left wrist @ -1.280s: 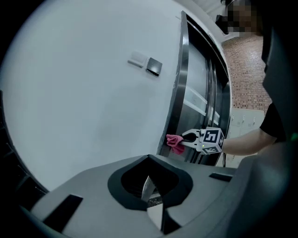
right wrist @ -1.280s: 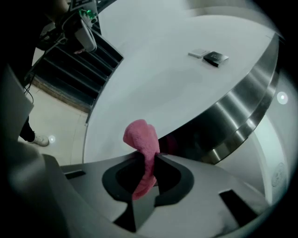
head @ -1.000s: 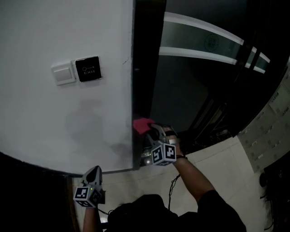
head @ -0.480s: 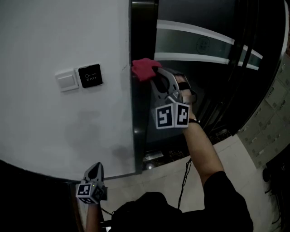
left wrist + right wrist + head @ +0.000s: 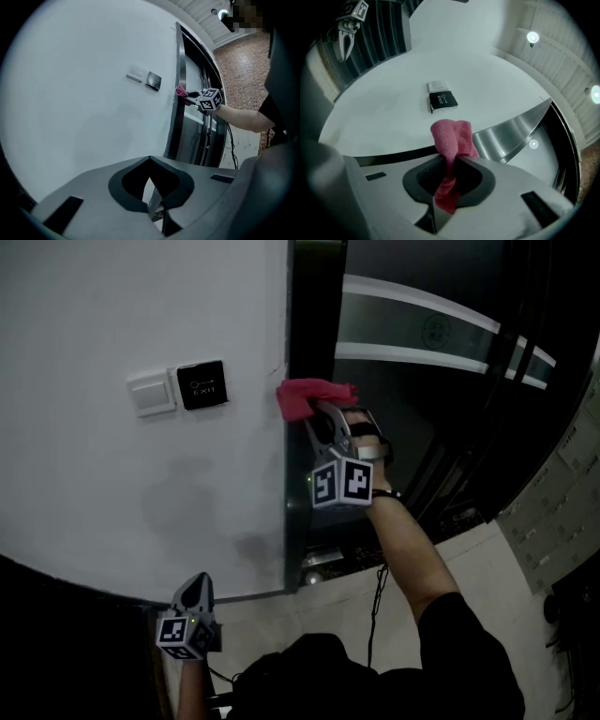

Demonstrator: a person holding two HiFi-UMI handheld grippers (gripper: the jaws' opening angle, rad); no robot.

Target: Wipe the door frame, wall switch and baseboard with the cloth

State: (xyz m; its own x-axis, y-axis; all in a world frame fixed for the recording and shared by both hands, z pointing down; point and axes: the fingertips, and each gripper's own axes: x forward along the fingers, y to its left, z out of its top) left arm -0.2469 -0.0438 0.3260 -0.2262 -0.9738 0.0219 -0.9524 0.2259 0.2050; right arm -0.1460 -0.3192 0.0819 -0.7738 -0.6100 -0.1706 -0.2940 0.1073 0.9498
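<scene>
A red cloth (image 5: 311, 394) is pressed on the dark door frame (image 5: 302, 484) at the wall's edge, about level with the switches. My right gripper (image 5: 313, 412) is shut on the cloth (image 5: 451, 138), which bunches out past the jaw tips of this gripper (image 5: 451, 160). To the left on the white wall are a white wall switch (image 5: 151, 395) and a black exit button (image 5: 202, 384). The dark baseboard (image 5: 66, 589) runs along the wall's foot. My left gripper (image 5: 194, 593) hangs low near the baseboard, jaws shut and empty (image 5: 150, 161). The left gripper view shows the cloth (image 5: 181, 91) from afar.
Right of the frame is a dark glass door with pale stripes (image 5: 422, 334). Pale floor tiles (image 5: 459, 554) lie below it. A cable (image 5: 377, 601) hangs under my right forearm. A brick wall (image 5: 243, 65) stands beyond the door.
My right gripper carried the cloth up the door frame from near the floor to switch height, then settled slightly lower. The left gripper has stayed low.
</scene>
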